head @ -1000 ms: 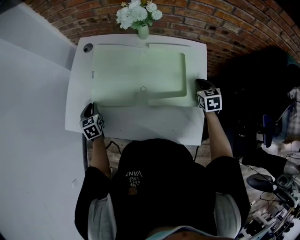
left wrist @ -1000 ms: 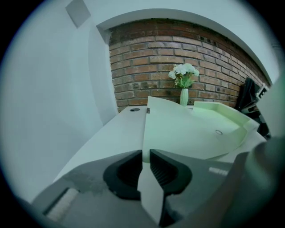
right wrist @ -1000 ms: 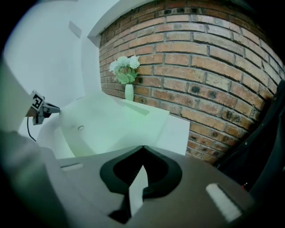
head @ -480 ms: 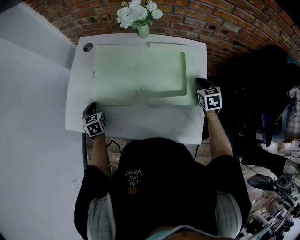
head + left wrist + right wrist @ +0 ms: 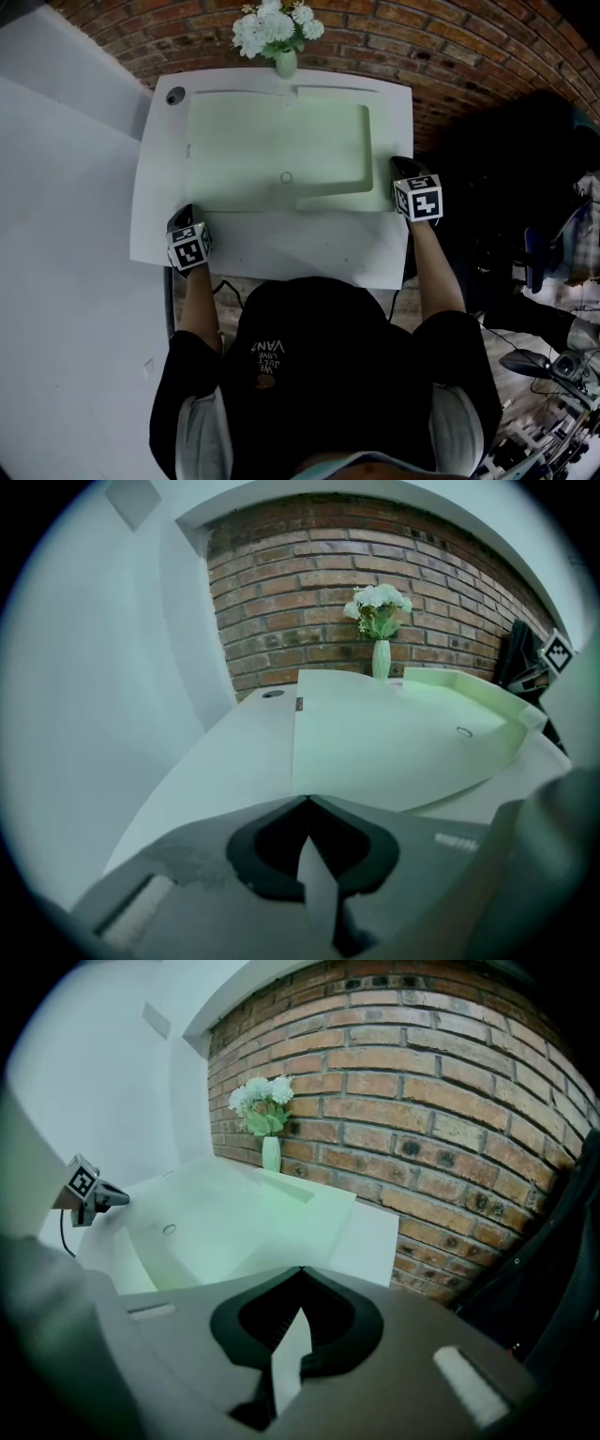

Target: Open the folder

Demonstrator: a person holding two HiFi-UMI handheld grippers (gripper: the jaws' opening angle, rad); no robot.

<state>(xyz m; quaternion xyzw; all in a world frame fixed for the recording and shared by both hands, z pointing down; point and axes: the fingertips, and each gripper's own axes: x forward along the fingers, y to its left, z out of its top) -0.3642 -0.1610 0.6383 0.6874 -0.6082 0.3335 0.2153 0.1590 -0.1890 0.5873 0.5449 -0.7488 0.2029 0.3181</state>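
A pale green folder [image 5: 272, 141] lies flat on the white table [image 5: 281, 251], with a small ring clasp [image 5: 286, 177] near its front edge. My left gripper [image 5: 184, 215] sits at the folder's near-left corner. Its jaws [image 5: 305, 800] are shut, with a thin strip of the folder [image 5: 394, 747] pinched between them. My right gripper [image 5: 399, 169] is at the folder's right edge. It [image 5: 300, 1270] is shut on a thin pale sheet of the folder [image 5: 216, 1218], whose right side curls up a little toward it.
A white vase of white flowers [image 5: 278, 36] stands at the table's far edge, against a brick wall [image 5: 450, 56]. A round cable hole [image 5: 175, 95] marks the far-left corner. A white wall runs along the left. Dark clutter and cables lie on the floor at the right.
My left gripper has edged slightly forward onto the folder's near-left corner and rolled a little. The right gripper and the folder have stayed put.
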